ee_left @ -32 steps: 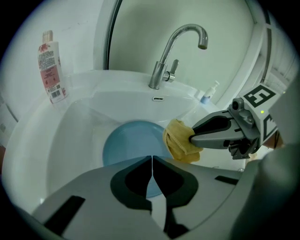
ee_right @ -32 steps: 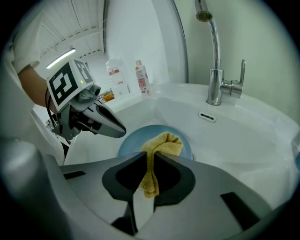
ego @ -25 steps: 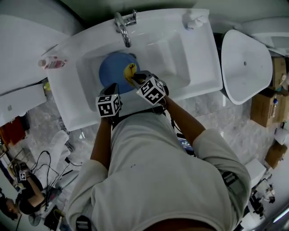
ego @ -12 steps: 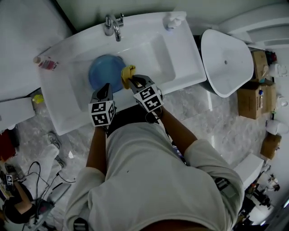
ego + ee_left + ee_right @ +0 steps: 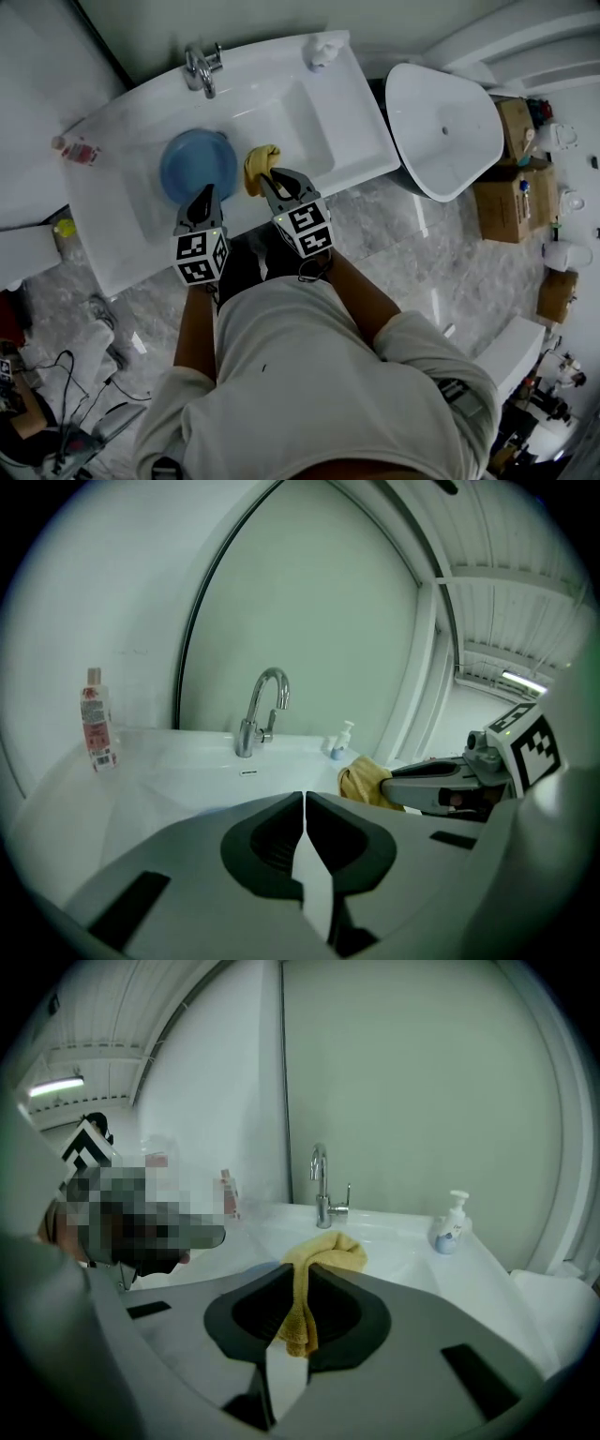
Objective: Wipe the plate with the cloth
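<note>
A round blue plate (image 5: 195, 164) lies in the white sink basin (image 5: 281, 117), with nothing on it. My right gripper (image 5: 266, 177) is shut on a yellow cloth (image 5: 259, 165), which bunches out past its tips just right of the plate. In the right gripper view the cloth (image 5: 323, 1254) hangs down between the jaws of the right gripper (image 5: 307, 1274). My left gripper (image 5: 207, 193) hovers over the plate's near rim, jaws shut and empty. The left gripper view shows the left gripper (image 5: 305, 803) with its jaws pressed together, and the cloth (image 5: 364, 782) to the right.
A chrome faucet (image 5: 200, 66) stands at the back of the sink, a soap dispenser (image 5: 325, 49) at its back right corner and a small bottle (image 5: 80, 150) on the left ledge. A white tub (image 5: 441, 127) stands to the right. The person stands against the sink's front edge.
Both grippers have risen and drawn back from the basin toward the person. The cloth came up off the plate in the right gripper. The plate stays in the basin, now fully in view.
</note>
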Motion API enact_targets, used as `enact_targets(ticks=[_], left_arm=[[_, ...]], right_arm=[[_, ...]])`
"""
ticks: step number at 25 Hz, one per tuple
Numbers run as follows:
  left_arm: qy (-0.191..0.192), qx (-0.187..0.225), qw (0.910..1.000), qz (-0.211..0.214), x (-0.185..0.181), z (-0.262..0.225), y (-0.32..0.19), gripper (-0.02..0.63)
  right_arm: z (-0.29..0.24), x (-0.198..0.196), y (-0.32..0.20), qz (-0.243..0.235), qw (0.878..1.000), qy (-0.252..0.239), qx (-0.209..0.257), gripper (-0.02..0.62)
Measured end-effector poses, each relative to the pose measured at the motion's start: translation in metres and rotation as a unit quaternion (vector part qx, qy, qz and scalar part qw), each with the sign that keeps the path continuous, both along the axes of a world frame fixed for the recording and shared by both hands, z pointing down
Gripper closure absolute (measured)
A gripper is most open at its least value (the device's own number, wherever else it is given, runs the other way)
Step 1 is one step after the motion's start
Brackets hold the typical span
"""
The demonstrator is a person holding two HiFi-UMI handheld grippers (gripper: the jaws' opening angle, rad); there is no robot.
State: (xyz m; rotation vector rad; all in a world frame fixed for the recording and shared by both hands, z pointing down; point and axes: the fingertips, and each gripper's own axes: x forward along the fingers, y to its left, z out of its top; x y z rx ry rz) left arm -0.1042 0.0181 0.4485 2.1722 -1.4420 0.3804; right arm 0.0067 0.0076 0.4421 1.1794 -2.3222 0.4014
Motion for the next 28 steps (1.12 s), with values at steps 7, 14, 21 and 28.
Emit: enact_targets(ticks=[7,14,21,28], left_arm=[[-0.018,0.057,0.9977,-0.031,0.031,-0.060,-0.012,0.580],[-0.028,0.142,0.9872,-0.066,0.040,-0.131,-0.031,0.580],[-0.032,0.205,0.9735,-0.097,0.030,-0.186,-0.034,0.580],[-0.025,0.233,0.9657,-0.112,0.011,-0.213,-0.030,0.580]], right_arm=[[-0.060,0.032,-0.018,-0.024,0.998,-0.024,0.058,0.548],[-0.123,0.063,-0.043,-0.016,0.991,-0.046,0.126,0.549],[-0.172,0.071,-0.052,-0.012,0.980,-0.061,0.187,0.548],[-0.204,0.062,-0.050,-0.010,0.973,-0.071,0.221,0.548]])
